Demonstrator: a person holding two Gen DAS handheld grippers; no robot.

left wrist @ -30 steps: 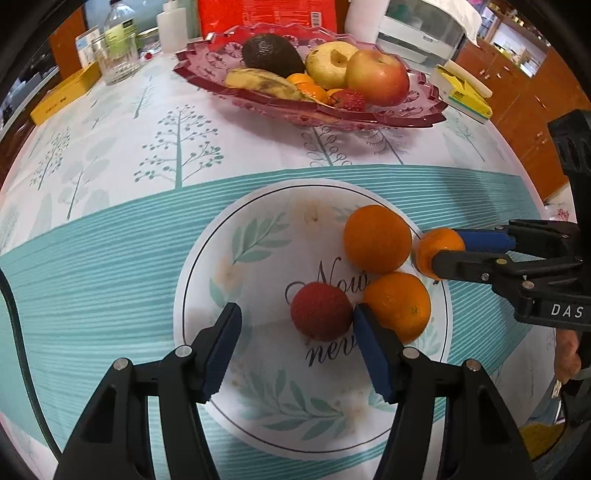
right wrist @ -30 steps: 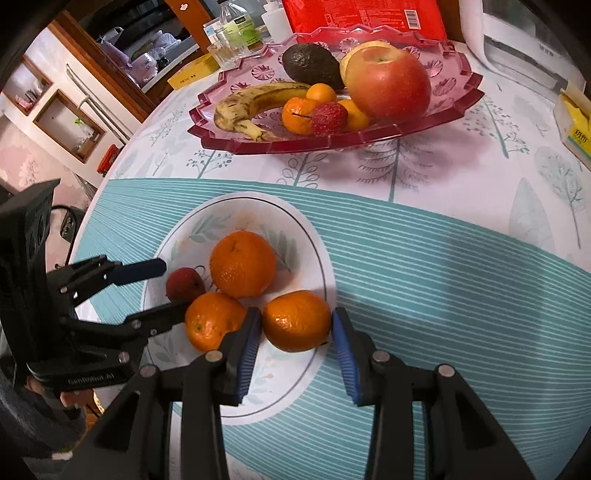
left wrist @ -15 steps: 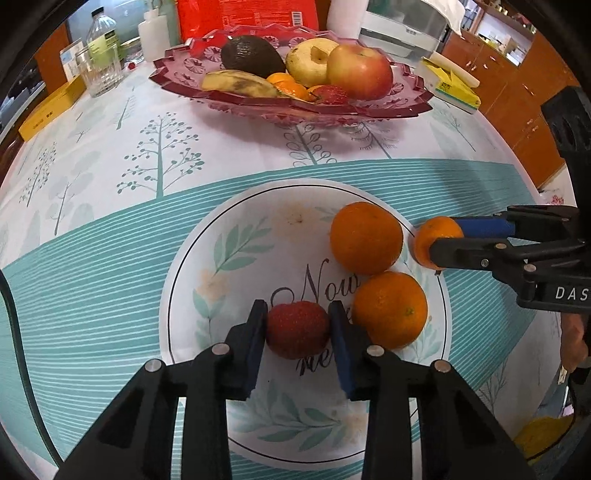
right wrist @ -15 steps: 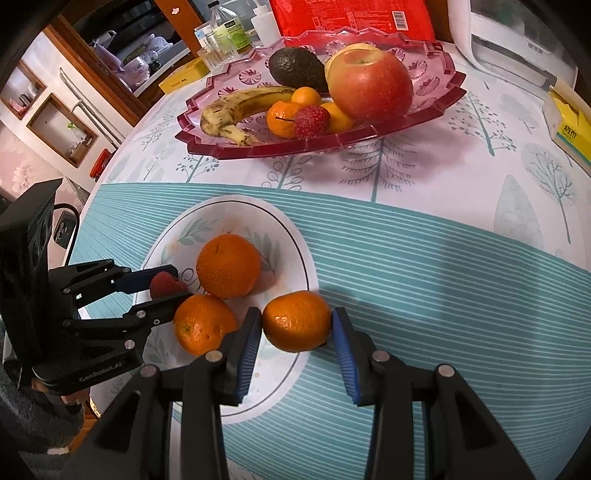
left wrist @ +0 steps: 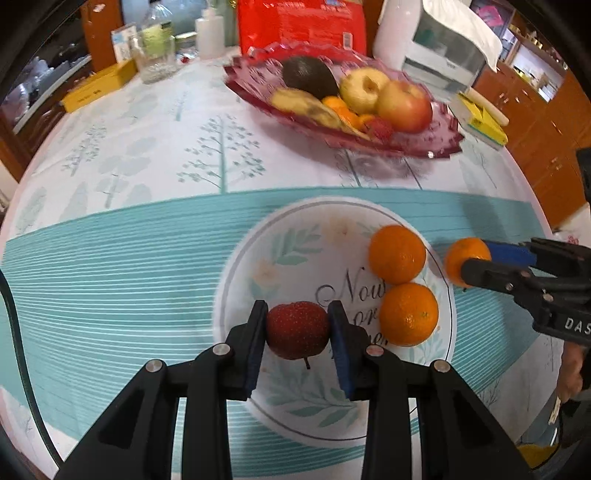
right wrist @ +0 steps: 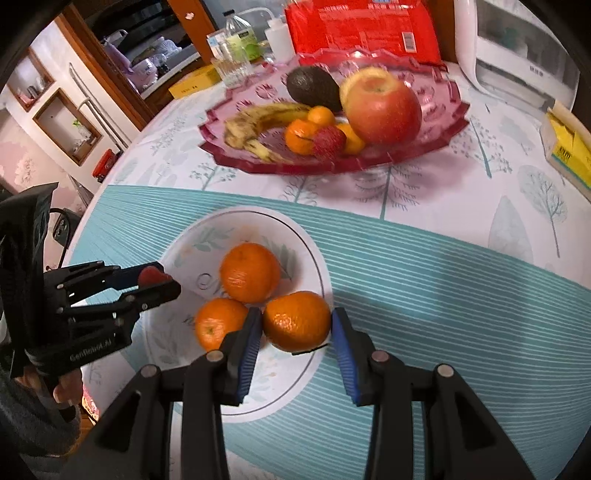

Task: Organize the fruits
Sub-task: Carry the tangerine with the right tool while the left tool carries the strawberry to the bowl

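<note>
My left gripper [left wrist: 297,330] is shut on a small red fruit [left wrist: 297,329] and holds it just above the white plate [left wrist: 295,258]. My right gripper [right wrist: 297,326] is shut on a mandarin [right wrist: 296,320] at the plate's right edge; it also shows in the left wrist view [left wrist: 466,260]. Two oranges [left wrist: 397,254] [left wrist: 408,314] lie on the plate. The red glass fruit dish [right wrist: 436,107] at the back holds an avocado, apples, a banana, small mandarins and a red fruit.
A glass [left wrist: 153,59], bottles, a yellow box [left wrist: 98,86], a red bag [left wrist: 301,24] and a white appliance [left wrist: 443,55] stand behind the dish. A yellow carton [right wrist: 567,147] lies at the right. The table's front edge is close below the plate.
My left gripper closed on the red fruit and lifted it, moving left and back. My right gripper kept hold of the mandarin and rose slightly at the plate's edge.
</note>
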